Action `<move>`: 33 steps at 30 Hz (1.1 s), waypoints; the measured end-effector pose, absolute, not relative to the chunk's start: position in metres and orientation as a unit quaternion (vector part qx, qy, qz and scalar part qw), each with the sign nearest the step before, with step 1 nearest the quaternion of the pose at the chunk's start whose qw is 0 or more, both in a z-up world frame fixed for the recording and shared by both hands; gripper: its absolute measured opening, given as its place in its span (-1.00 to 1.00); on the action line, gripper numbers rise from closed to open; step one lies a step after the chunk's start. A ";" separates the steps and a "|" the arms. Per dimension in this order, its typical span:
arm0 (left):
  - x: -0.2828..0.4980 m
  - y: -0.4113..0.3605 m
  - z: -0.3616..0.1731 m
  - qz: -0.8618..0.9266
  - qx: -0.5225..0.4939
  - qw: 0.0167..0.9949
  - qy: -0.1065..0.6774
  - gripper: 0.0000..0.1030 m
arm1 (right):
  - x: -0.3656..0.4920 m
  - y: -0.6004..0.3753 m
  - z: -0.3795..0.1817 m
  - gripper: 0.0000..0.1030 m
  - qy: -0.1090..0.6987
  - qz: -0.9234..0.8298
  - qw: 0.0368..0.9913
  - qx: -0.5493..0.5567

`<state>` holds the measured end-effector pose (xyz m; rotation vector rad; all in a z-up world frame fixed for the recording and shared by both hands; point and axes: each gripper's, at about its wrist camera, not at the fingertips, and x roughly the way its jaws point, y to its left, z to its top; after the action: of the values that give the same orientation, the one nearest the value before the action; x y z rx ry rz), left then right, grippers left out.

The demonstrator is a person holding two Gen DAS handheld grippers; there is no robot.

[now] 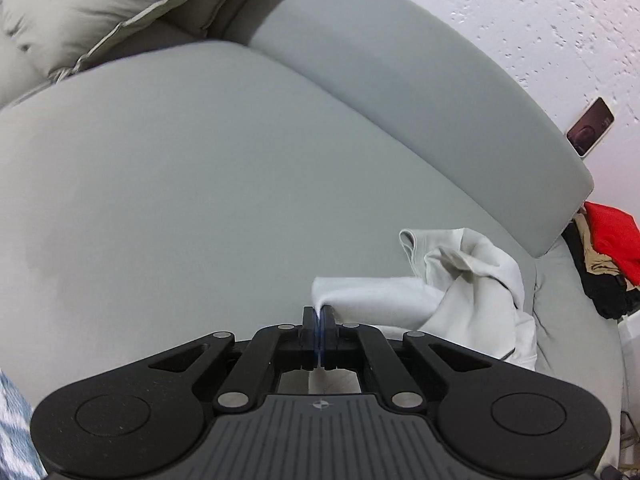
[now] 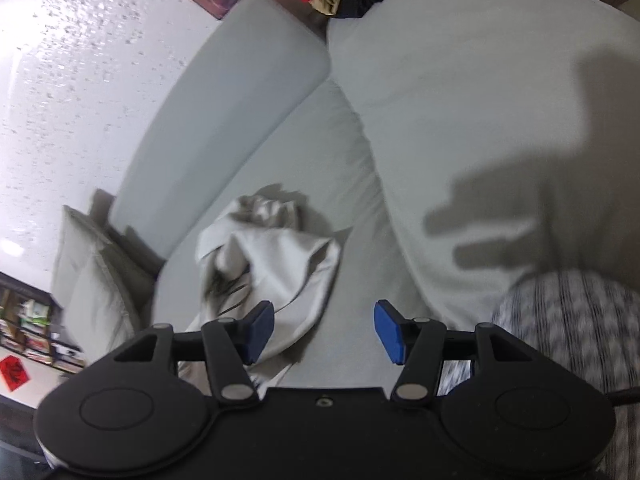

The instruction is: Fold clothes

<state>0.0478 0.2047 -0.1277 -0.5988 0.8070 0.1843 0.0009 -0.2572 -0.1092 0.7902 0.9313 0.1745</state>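
My left tool [image 1: 319, 312] is clenched on a corner of the white garment [image 1: 452, 296], which lies crumpled on the grey sofa seat [image 1: 180, 200], near the backrest. My right tool [image 2: 324, 330] hangs released above the seat, just beside the cloth. It looks light, soft and limp, so it will sag wherever I lift it. With 1 corner held, I want the right tool on the matching corner; the blur leaves me unsure which fold that is.
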 end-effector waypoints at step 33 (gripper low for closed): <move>0.069 0.131 -0.169 0.042 -0.091 0.878 0.468 -0.84 | 0.059 -0.291 -0.102 -0.95 0.401 -0.103 0.896 0.161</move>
<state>0.0686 0.1306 -0.1686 -0.1906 0.9771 0.0879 0.0587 -0.2913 -0.1023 0.3337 0.8311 -0.2145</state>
